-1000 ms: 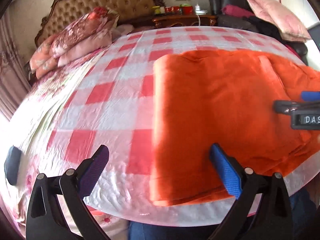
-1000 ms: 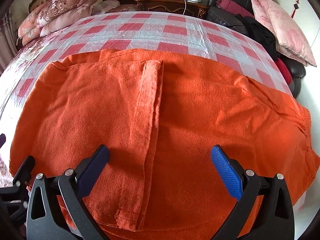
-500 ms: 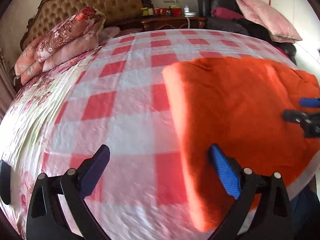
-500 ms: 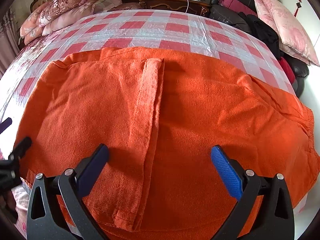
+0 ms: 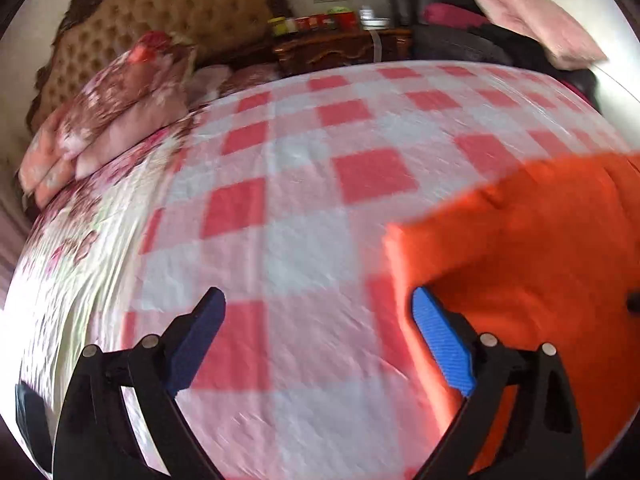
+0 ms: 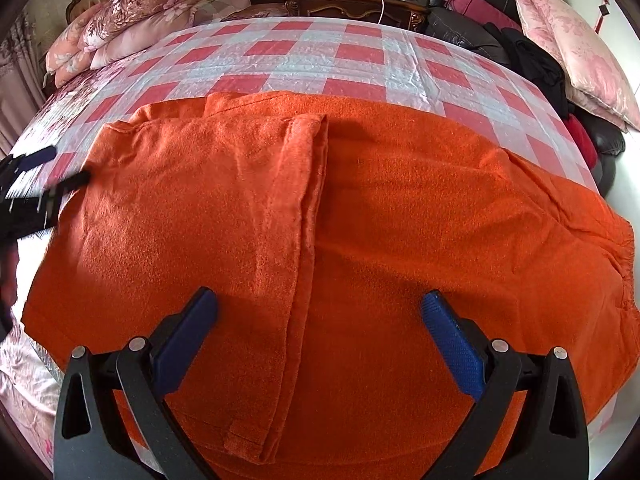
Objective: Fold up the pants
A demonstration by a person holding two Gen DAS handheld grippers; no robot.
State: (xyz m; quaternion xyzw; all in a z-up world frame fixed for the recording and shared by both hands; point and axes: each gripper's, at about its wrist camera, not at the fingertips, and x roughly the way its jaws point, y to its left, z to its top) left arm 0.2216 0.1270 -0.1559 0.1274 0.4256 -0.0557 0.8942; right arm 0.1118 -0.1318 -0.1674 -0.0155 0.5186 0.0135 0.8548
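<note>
One orange pants (image 6: 360,220), two tools, left tool (image 5: 318,312) closing, empty

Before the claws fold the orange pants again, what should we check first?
1. Pants lying flat on the bed: ok.
2. First fold made, leg end laid across the middle: ok.
3. Left claw empty: ok; it is closing over bare bed beside the pants' folded edge.
4. Right claw open and empty above the pants: ok.
5. Left claw has hold of the folded edge: not ok.
6. Waistband lying straight: cannot tell, it runs off the picture's edge.
</note>
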